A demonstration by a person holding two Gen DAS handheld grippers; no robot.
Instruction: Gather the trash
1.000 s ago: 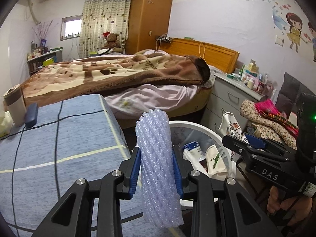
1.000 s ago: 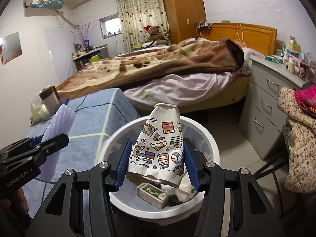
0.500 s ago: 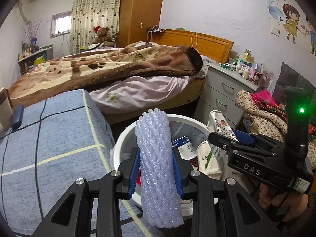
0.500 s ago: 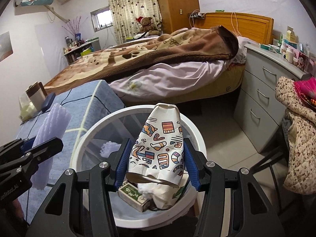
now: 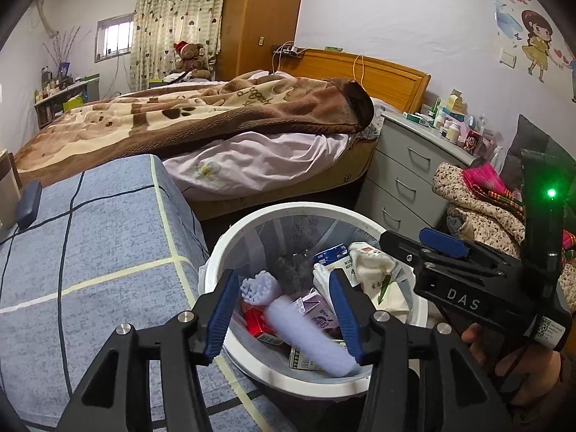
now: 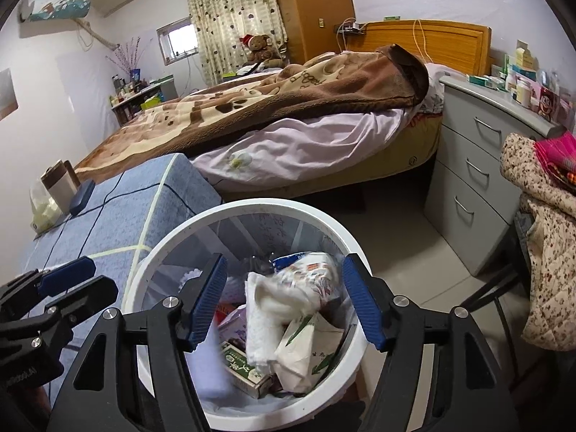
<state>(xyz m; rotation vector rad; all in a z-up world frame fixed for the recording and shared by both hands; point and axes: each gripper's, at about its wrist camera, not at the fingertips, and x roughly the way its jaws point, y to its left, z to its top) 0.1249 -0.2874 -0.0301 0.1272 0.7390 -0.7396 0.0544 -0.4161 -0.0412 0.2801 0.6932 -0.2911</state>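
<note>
A bed (image 5: 223,126) under a brown paw-print blanket (image 6: 295,97) fills the far side of the room, with a grey chest of drawers (image 6: 471,183) to its right. In front, a blue checked cloth covers a desk (image 5: 90,237), and a white trash bin (image 5: 288,212) stands just beside its corner, lined with a clear bag and holding cartons, paper and wrappers. Both pairs of tongs hang over the bin's rim, pointing down into it. The left tongs (image 5: 284,309) are opening, blue pads apart; a lilac foam sleeve (image 5: 309,334) lies blurred between them, touching neither pad, over the cartons in the bin. The right tongs (image 6: 284,302) are opening too, wider, with nothing gripped; a patterned wrapper (image 6: 313,273) sits blurred between and below the pads, atop crumpled white paper (image 6: 273,316) and a green-printed carton (image 6: 244,367). A hand (image 5: 518,367) grips the right tool's handle at the edge of the left camera's view.
</note>
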